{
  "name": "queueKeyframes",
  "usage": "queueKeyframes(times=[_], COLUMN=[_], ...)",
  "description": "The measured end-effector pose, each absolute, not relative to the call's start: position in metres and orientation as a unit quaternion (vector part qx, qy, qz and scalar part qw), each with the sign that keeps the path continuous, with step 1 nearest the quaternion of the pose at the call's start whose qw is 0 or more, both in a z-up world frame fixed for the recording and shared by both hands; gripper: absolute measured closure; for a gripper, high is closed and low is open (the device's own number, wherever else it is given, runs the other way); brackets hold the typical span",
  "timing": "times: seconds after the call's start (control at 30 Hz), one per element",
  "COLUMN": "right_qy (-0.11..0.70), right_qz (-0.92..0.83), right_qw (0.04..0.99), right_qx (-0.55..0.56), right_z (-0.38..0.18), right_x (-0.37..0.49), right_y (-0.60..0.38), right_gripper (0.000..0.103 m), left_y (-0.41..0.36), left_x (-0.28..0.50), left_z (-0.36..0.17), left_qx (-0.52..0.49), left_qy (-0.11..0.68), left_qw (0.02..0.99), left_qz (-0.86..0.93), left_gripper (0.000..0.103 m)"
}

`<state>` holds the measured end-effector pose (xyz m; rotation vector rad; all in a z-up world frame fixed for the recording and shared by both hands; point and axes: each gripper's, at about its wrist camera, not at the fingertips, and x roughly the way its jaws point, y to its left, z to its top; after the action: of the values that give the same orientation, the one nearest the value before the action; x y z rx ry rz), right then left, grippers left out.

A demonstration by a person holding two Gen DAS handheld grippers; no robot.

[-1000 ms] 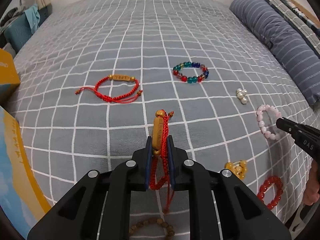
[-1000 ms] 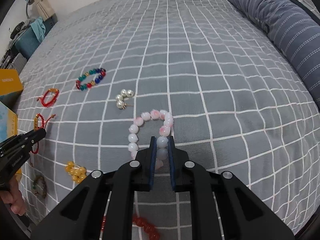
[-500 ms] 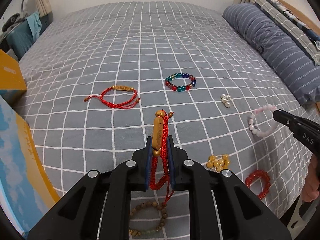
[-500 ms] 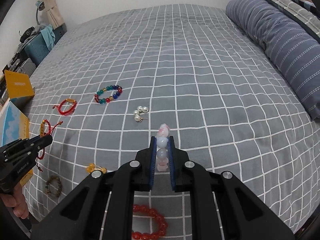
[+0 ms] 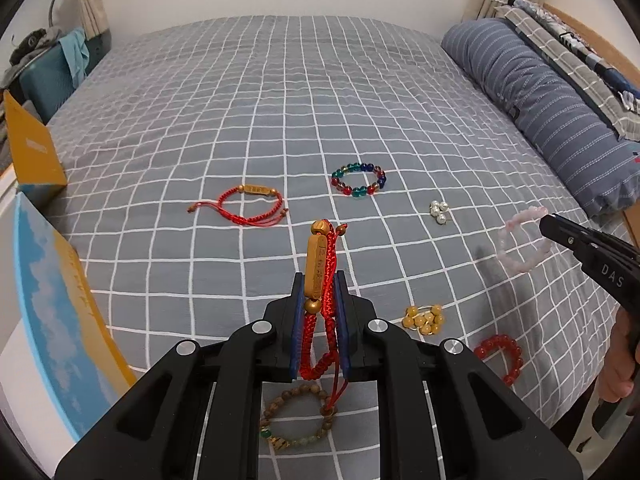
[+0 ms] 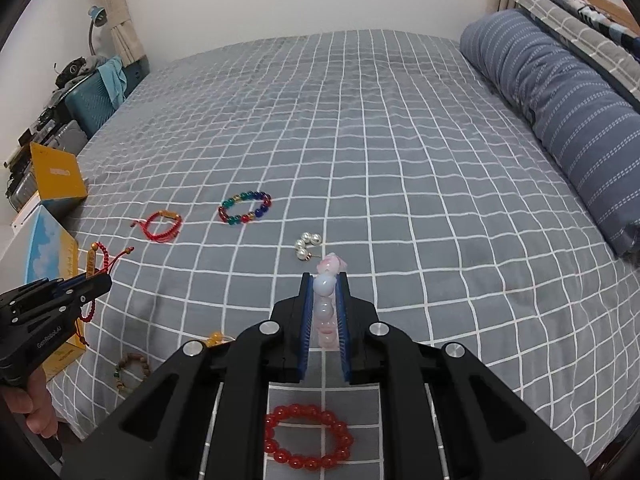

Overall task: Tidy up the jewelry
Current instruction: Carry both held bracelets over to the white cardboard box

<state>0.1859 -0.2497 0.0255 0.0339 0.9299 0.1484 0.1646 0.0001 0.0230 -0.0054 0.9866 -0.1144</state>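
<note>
A grey checked bedspread (image 5: 280, 92) is filling both views, with a striped blue bolster (image 6: 568, 120) lying along its right edge and a blue-and-yellow box (image 5: 52, 308) sitting at the left edge. Both tools are hanging above the bed, each carrying a piece of jewelry off the fabric. The left gripper (image 5: 320, 312) is pinching a red cord bracelet with a gold bar (image 5: 318, 264) between its blue pads, the bar standing up past the tips and the loose cord dangling below. The right gripper (image 6: 324, 312) is squeezing a pale pink bead bracelet (image 6: 325, 292) edge-on, several beads sitting in a row between the pads. Scattered on the bedspread are a second red cord bracelet (image 5: 250, 204), a multicoloured bead bracelet (image 5: 359, 180), a red bead bracelet (image 6: 308, 438), a brown wooden bead bracelet (image 5: 298, 420), a cluster of amber beads (image 5: 424, 318) and a few pearl earrings (image 6: 306, 244). The cord piece is probably light and floppy, so gripping across the rigid bar is looking steadier than catching cord alone. The pink beads are likely smooth and prone to rolling, so squeezing several at once is the safer hold.
</note>
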Motion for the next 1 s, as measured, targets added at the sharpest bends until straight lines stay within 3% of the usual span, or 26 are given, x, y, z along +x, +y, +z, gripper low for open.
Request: queueKeyframes(times=[0.5, 1.0], right_qy=[0.416, 0.378], right_qz=[0.107, 0.220], right_qw=[0.903, 0.899], right_qx=[-0.002, -0.035], right_z=[0.067, 0.106], right_x=[0.181, 0.165], right_y=[-0.209, -0.084], right_gripper=[0.092, 0.092], left_y=[0.039, 0.147], left_x=[0.149, 0.094], left_z=[0.064, 0.107], left_qx=[-0.012, -0.050], left_qy=[0.449, 0.413], left_qw=[0.893, 0.906], left_qz=[-0.021, 0.075], left_gripper=[0.090, 0.090])
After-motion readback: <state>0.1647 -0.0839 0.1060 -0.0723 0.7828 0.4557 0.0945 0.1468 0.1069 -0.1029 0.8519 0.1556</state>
